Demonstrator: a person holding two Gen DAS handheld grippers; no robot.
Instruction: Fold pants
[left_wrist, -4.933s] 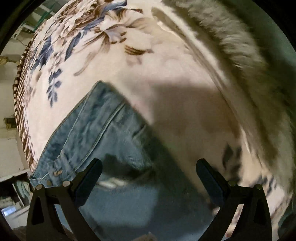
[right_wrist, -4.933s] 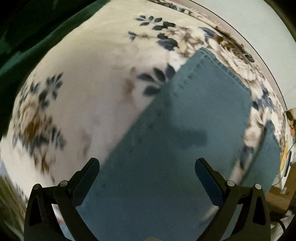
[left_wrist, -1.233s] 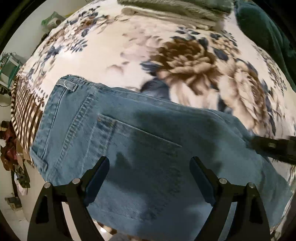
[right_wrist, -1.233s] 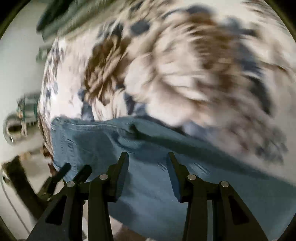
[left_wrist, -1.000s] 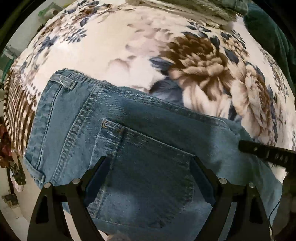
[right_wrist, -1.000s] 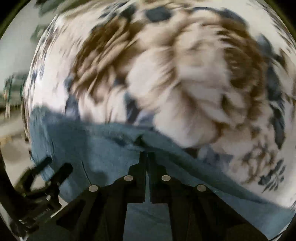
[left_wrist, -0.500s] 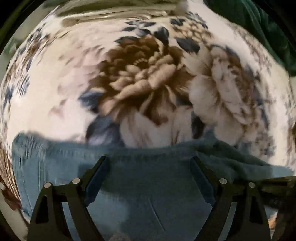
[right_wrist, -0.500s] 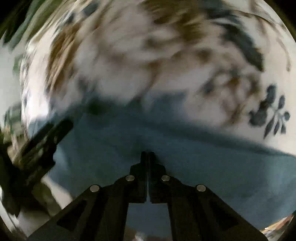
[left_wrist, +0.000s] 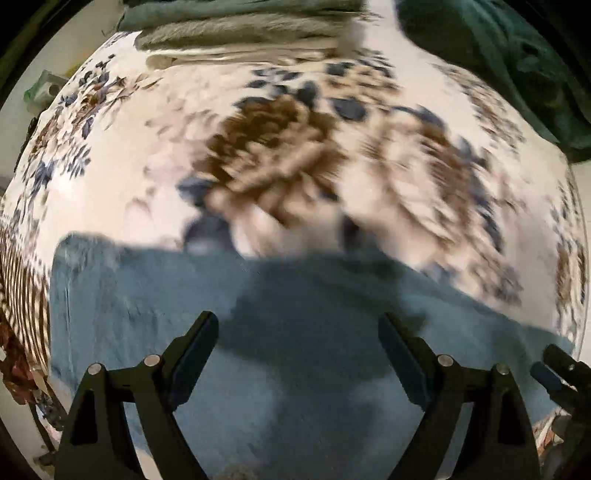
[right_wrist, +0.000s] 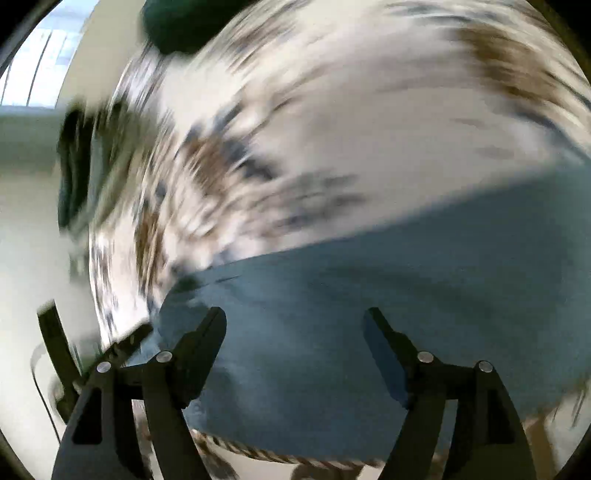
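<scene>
With my right hand-held gripper (right_wrist: 295, 354) just sprung wide and empty, like the left hand-held gripper (left_wrist: 297, 354), over the jeans (left_wrist: 295, 369), I feared the released fold might slump.

The pants (left_wrist: 295, 369) lie flat on the bed (left_wrist: 147, 177) toward six o'clock; a folded blanket (left_wrist: 240, 26) sits at twelve o'clock.

floral blanket (left_wrist: 155, 177) | grey-green folded cloths (left_wrist: 240, 22) at far edge | dark green fabric (left_wrist: 517, 62)
</scene>
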